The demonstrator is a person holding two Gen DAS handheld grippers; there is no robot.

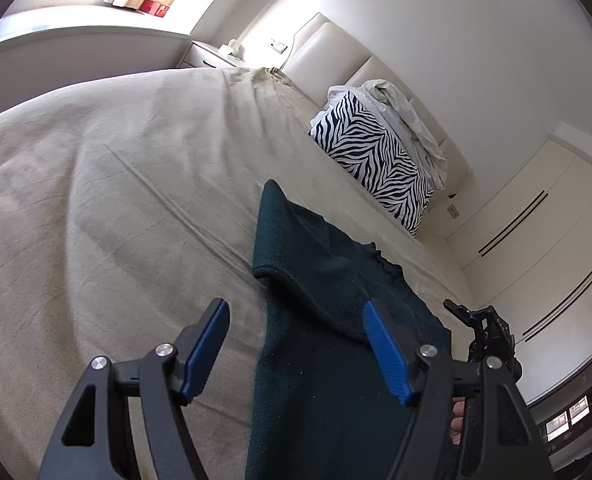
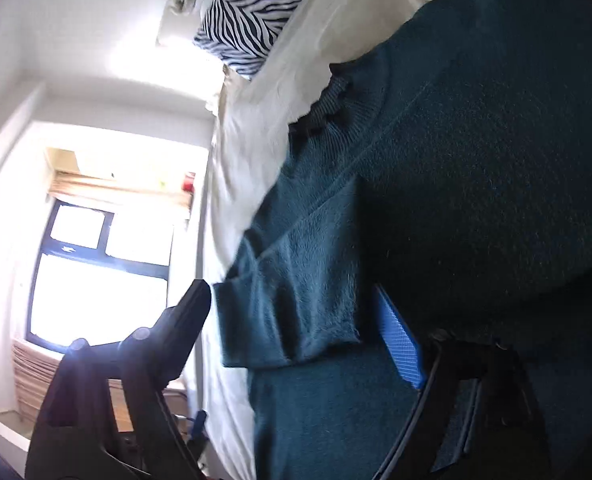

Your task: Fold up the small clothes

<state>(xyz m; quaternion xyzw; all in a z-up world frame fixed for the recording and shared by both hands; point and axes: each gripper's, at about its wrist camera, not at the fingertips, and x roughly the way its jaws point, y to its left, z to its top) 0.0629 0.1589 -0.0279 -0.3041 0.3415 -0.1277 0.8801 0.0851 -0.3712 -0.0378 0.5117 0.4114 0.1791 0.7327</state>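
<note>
While the dark green sweater [image 1: 315, 320] is spread on the beige bed [image 1: 116, 200], the left gripper [image 1: 296, 354] is held wide open above its near left edge, with nothing between the blue pads [image 1: 206, 354]. The right gripper [image 2: 296, 336] is also opened wide, around a folded sleeve cuff [image 2: 292, 320]. A zebra pillow [image 1: 371, 160] is seen far on the right.

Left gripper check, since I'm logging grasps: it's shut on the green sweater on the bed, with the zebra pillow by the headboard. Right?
Not quite. The left gripper is open, holding nothing, as the left wrist view shows. The green sweater lies on the bed, zebra pillow by the headboard.
</note>
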